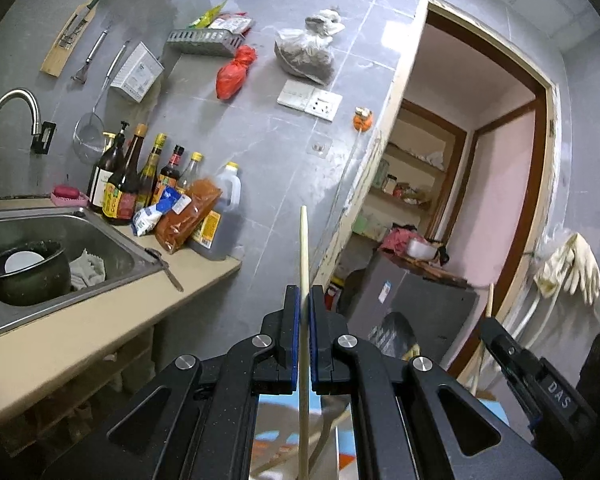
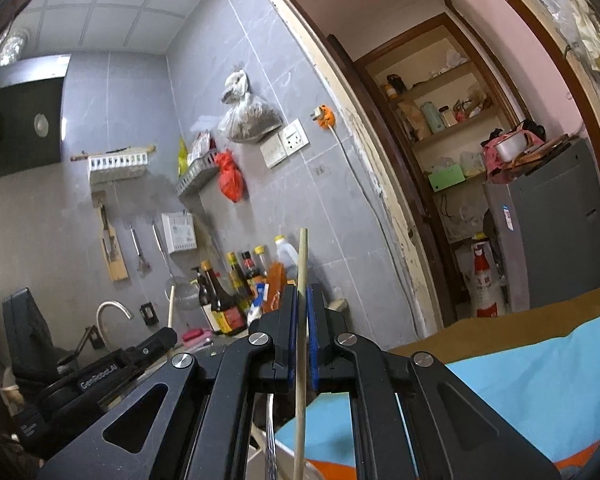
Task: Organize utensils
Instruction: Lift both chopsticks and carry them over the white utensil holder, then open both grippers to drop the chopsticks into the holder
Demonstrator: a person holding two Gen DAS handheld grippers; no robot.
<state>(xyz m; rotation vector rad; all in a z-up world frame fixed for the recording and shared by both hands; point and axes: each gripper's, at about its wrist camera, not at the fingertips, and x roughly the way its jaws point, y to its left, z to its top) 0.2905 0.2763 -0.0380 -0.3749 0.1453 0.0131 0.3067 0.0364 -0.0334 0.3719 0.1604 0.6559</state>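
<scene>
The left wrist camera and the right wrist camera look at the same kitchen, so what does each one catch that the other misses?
Only the left wrist view shows inside the sink, where a dark pot and a crumpled cloth sit, plus pale gloves hanging by the door. Only the right wrist view shows the black range hood, the ceiling tiles and a blue cloth. Both show the sauce bottles, the red bag on the wall, the doorway, and each gripper's jaws closed on a wooden chopstick.
</scene>
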